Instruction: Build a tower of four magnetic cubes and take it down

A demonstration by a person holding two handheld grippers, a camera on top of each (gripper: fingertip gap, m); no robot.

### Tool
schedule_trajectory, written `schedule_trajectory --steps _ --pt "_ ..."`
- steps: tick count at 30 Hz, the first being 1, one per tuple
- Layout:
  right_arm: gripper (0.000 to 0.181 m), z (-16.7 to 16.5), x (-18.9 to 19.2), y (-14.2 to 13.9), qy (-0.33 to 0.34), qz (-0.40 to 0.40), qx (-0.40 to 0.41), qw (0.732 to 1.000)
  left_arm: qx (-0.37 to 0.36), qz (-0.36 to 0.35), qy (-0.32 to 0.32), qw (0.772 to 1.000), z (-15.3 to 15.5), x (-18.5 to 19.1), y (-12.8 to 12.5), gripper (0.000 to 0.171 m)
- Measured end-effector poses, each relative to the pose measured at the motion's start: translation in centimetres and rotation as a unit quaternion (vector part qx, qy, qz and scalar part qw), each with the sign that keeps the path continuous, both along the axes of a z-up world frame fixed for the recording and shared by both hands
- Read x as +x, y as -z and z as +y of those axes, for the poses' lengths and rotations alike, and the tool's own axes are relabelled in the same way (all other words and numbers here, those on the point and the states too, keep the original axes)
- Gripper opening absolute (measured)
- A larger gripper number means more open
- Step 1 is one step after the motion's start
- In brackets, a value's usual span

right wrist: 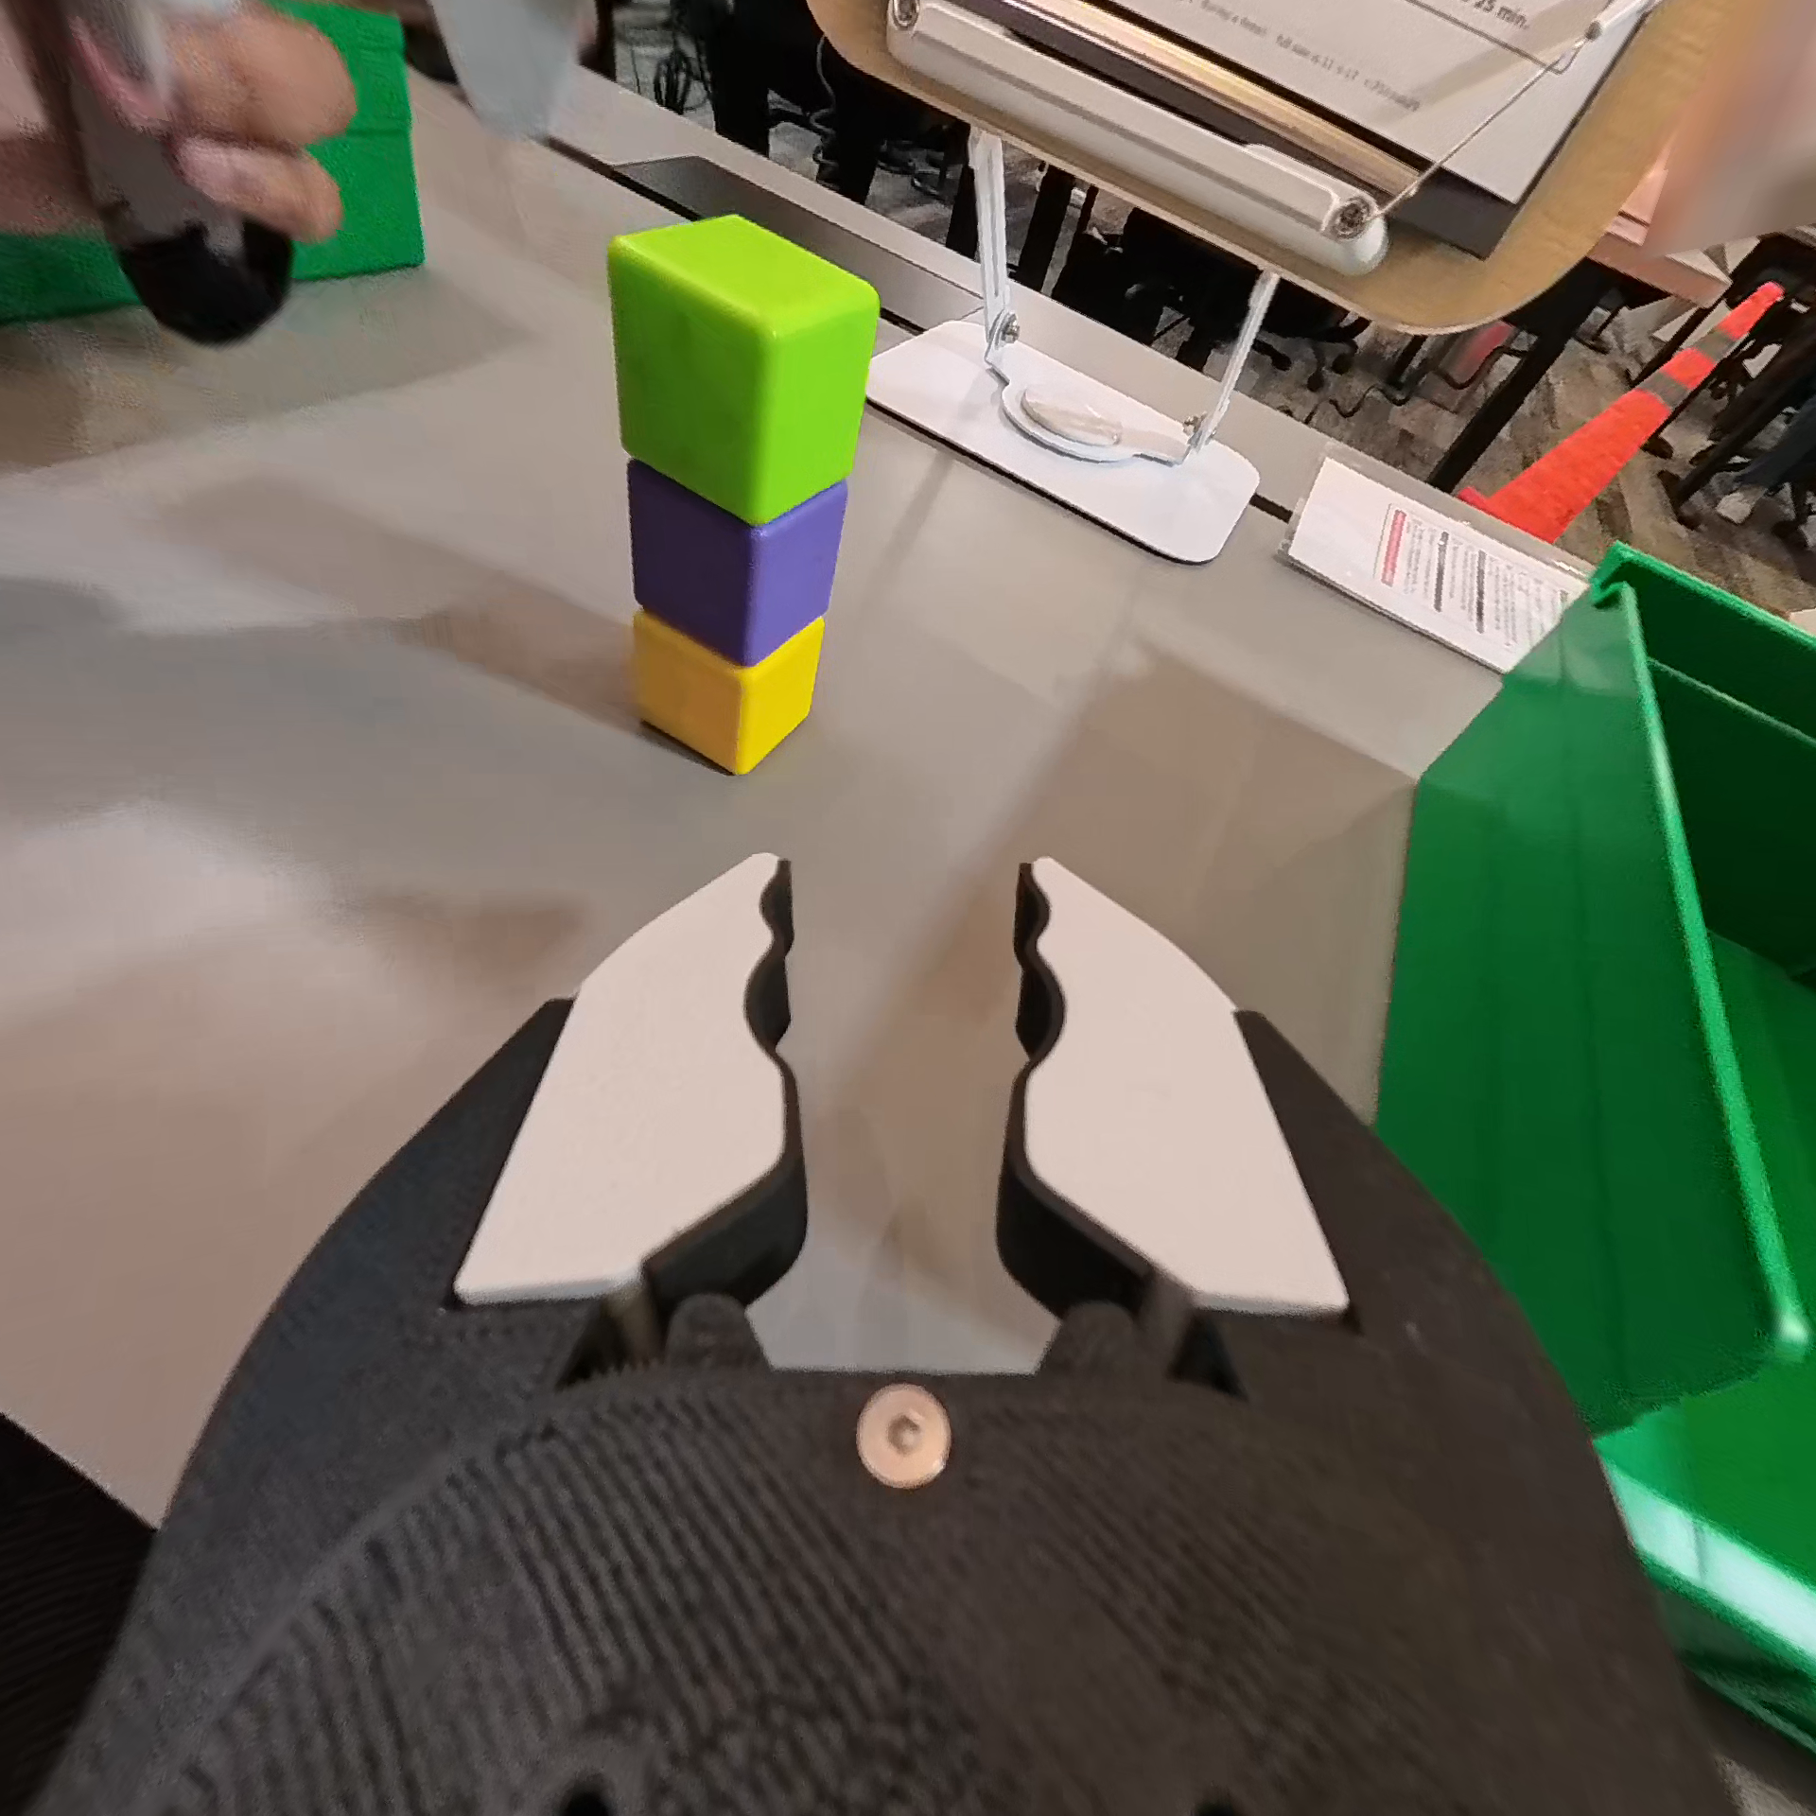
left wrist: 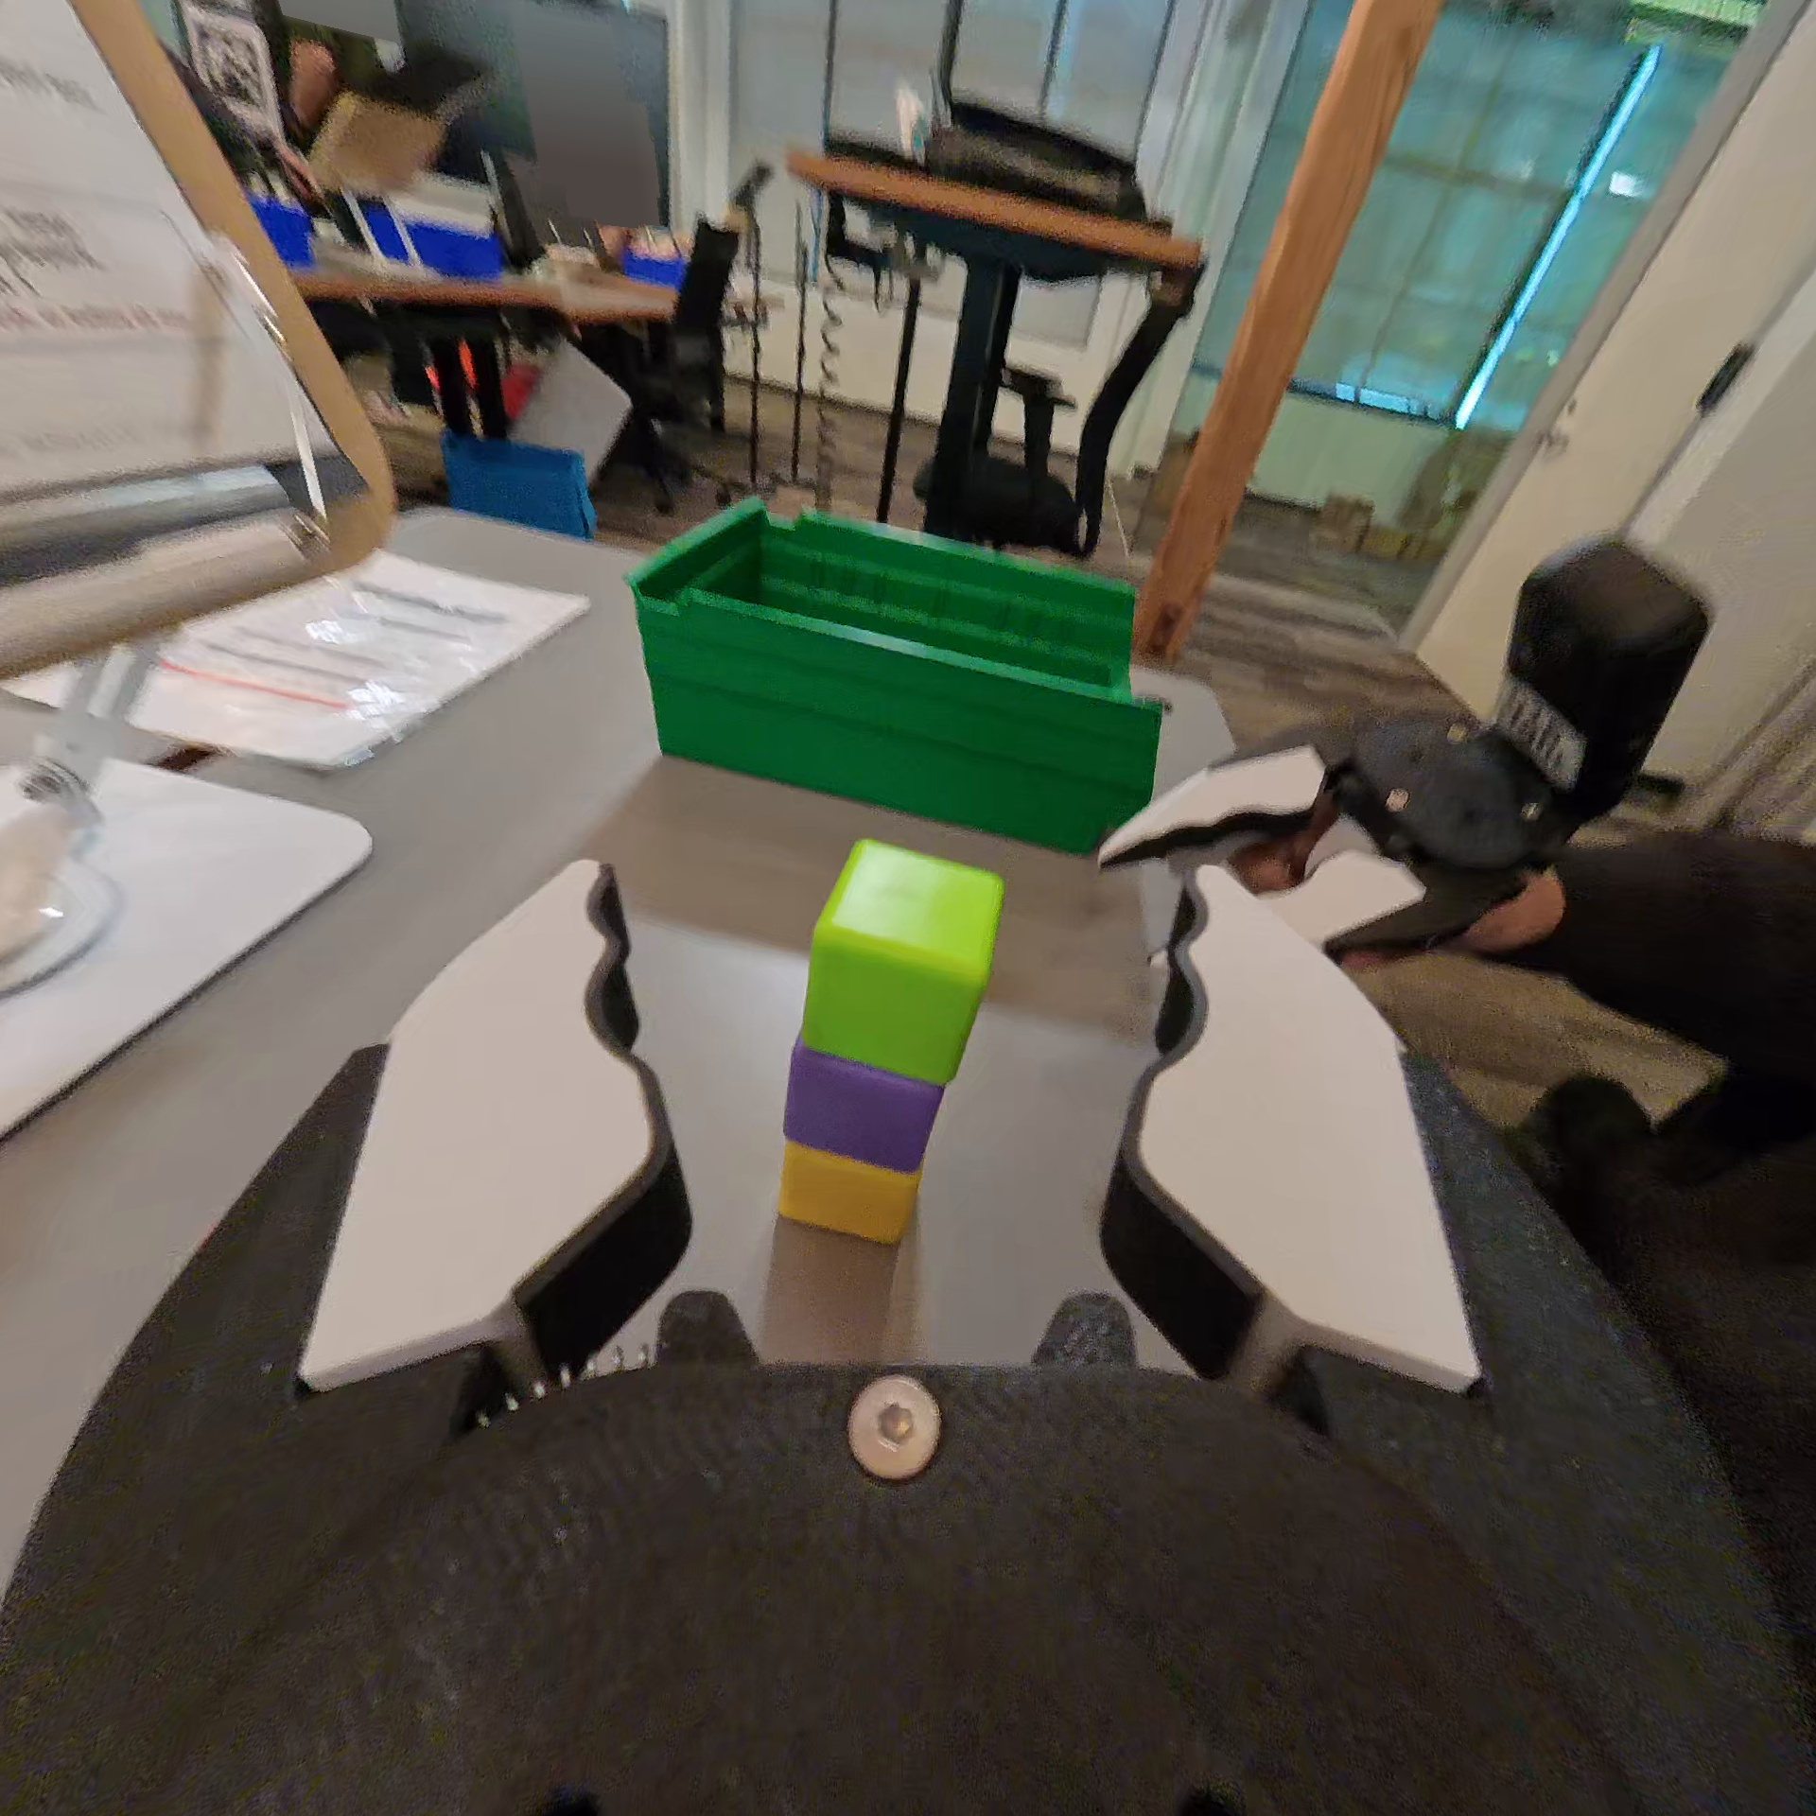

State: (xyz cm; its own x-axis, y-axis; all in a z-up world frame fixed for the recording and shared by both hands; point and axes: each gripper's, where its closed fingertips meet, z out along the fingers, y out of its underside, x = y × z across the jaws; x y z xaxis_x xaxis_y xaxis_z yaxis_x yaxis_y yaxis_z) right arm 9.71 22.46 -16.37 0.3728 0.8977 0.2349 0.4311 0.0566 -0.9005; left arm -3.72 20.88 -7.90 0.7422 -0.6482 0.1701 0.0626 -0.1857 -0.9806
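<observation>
A stack of three cubes stands on the grey table: a lime green cube (left wrist: 899, 958) on a purple cube (left wrist: 860, 1106) on a yellow cube (left wrist: 847, 1194). My left gripper (left wrist: 899, 884) is wide open, its fingers on either side of the stack and not touching it. My right gripper (right wrist: 902, 870) is open and empty, a short way back from the stack, with the lime cube (right wrist: 737, 368), purple cube (right wrist: 737, 565) and yellow cube (right wrist: 727, 693) ahead of it. The right gripper also shows at the right of the left wrist view (left wrist: 1130, 855).
A green plastic bin (left wrist: 889, 688) stands behind the stack; it is close at the right in the right wrist view (right wrist: 1592, 983). A white stand base (right wrist: 1071, 442) holds a board above the table. Sheets in plastic (left wrist: 344, 649) lie at the left. A hand (right wrist: 226, 128) holds the left gripper.
</observation>
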Motion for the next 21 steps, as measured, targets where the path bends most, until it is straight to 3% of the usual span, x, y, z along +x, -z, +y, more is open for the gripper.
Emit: schedule_trajectory --steps 3,6,8,10,12,14,17,18,19,21 --pt "0.044 -0.2 -0.4 0.0 -0.007 -0.001 0.0 1.0 0.05 -0.045 -0.05 0.996 -0.9 -2.5 -4.7 0.111" --pt "0.044 -0.3 -0.6 0.1 -0.012 -0.001 -0.001 1.0 0.1 -0.072 -0.149 0.981 -2.3 -7.6 -9.4 0.11" --pt "0.044 -0.3 -0.7 0.1 -0.013 -0.001 -0.001 1.0 0.111 -0.084 -0.255 0.957 -3.5 -13.0 -11.4 0.109" --pt "0.044 -0.4 -0.8 0.1 -0.014 -0.001 0.0 1.0 0.101 -0.083 -0.374 0.918 -5.6 -19.5 -11.8 0.104" --pt "0.044 -0.4 -0.8 0.1 -0.014 -0.003 0.001 1.0 0.069 -0.071 -0.483 0.87 -8.4 -25.8 -10.4 0.1" --pt "0.044 -0.4 -0.8 0.1 -0.014 -0.004 0.002 1.0 0.004 -0.052 -0.563 0.825 -11.1 -31.0 -7.5 0.099" --pt "0.044 -0.5 -0.9 0.3 -0.014 -0.007 0.003 1.0 -0.103 -0.024 -0.614 0.782 -14.0 -35.8 -2.0 0.097" --pt "0.044 -0.5 -0.9 0.3 -0.014 -0.008 0.003 1.0 -0.13 -0.016 -0.622 0.772 -14.6 -36.7 -0.3 0.089" --pt "0.044 -0.5 -1.0 0.3 -0.014 -0.008 0.003 1.0 -0.147 -0.003 -0.629 0.763 -15.0 -37.6 1.1 0.078" --pt "0.044 -0.5 -1.0 0.4 -0.014 -0.01 0.004 1.0 -0.158 0.04 -0.652 0.741 -15.6 -39.0 3.1 0.077"
